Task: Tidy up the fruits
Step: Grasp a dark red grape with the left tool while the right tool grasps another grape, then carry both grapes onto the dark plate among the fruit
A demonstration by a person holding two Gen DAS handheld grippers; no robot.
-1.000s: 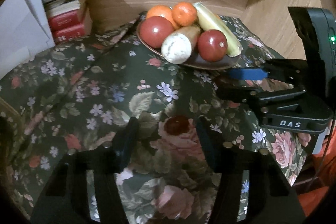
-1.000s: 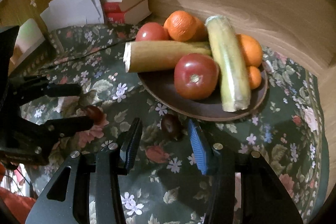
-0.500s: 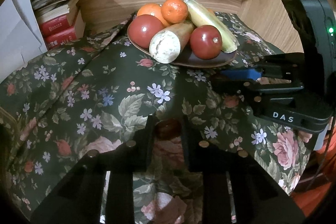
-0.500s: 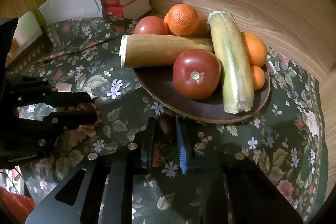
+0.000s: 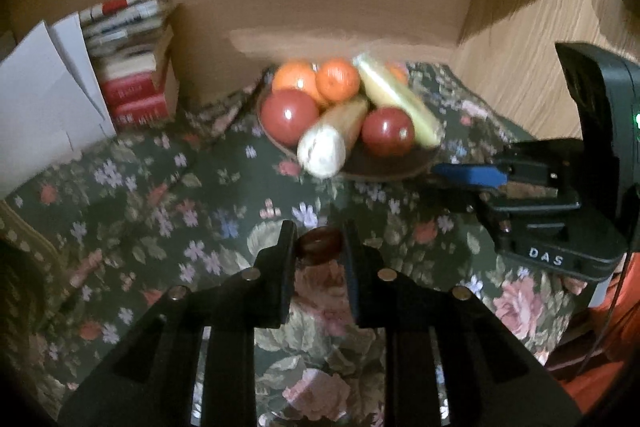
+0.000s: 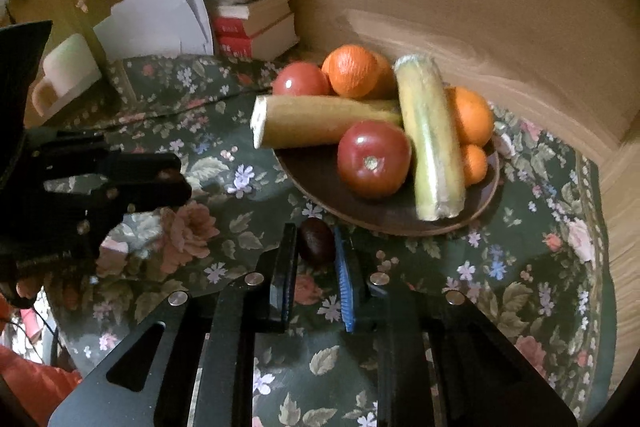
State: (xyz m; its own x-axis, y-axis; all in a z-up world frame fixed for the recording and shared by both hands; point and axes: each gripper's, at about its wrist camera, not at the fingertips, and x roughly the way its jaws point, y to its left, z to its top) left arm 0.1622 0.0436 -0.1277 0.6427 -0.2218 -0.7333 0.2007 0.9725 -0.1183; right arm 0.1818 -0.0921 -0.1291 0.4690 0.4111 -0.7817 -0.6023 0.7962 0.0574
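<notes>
Landmark: the brown plate [image 6: 400,223] of tomatoes, oranges and two long vegetables on the floral-clothed counter [image 6: 520,267]. Just in front of its near rim, the right gripper [image 6: 316,243] has its fingers clamped on a small dark fruit [image 6: 317,241]. Further from the plate, to its left in the right wrist view, the left gripper [image 5: 319,247] pinches a second dark red fruit [image 5: 320,246] between narrow fingers.

Left gripper [image 5: 319,241] matte black with round silver screws on slotted finger arms, right gripper [image 6: 316,247] black with ribbed blue pad, white "DAS" lettering, green indicator light at right edge
</notes>
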